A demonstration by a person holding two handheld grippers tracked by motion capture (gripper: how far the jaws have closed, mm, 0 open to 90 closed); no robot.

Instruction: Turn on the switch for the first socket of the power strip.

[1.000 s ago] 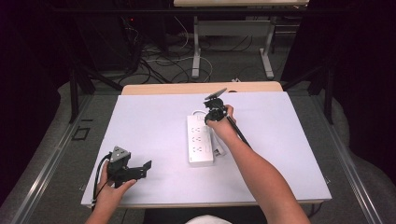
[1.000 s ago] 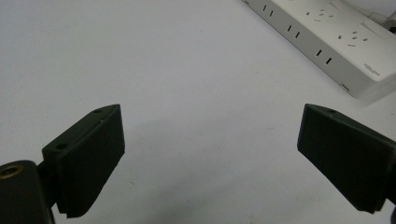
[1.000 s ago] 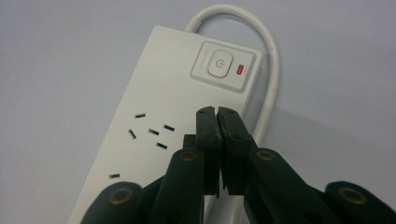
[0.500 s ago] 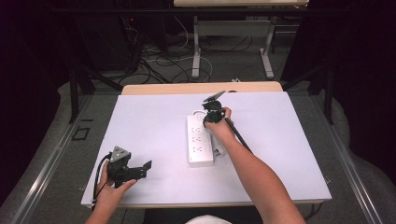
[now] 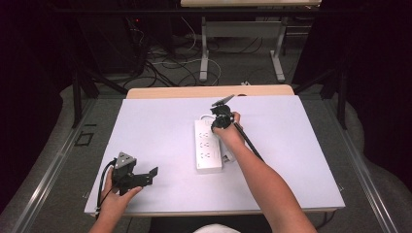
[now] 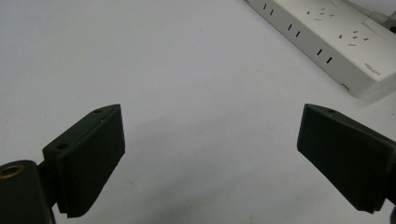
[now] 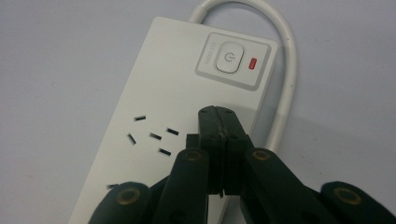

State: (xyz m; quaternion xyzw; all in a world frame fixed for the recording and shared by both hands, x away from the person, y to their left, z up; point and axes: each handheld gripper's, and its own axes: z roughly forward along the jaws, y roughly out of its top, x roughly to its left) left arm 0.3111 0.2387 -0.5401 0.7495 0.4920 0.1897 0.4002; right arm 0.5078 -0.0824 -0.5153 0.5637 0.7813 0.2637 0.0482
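A white power strip [image 5: 208,145] lies lengthwise in the middle of the white table [image 5: 301,145]. My right gripper [image 5: 219,120] is over its far end, held in a hand. In the right gripper view my right gripper [image 7: 218,112] is shut with nothing between its fingertips, and it points at the strip [image 7: 154,79] just short of the power button [image 7: 227,57]. A red indicator [image 7: 253,63] shows beside the button. My left gripper [image 5: 148,175] rests at the table's front left, open and empty [image 6: 210,154]. The strip [image 6: 336,37] lies ahead and to its right.
The strip's white cable [image 7: 287,70] loops out of its far end and runs back along its right side. A wooden table edge [image 5: 204,91] borders the far side. Beyond it are desk legs and loose cables on the floor [image 5: 184,63].
My right gripper has shifted slightly left over the strip's far end. The left gripper has not moved.
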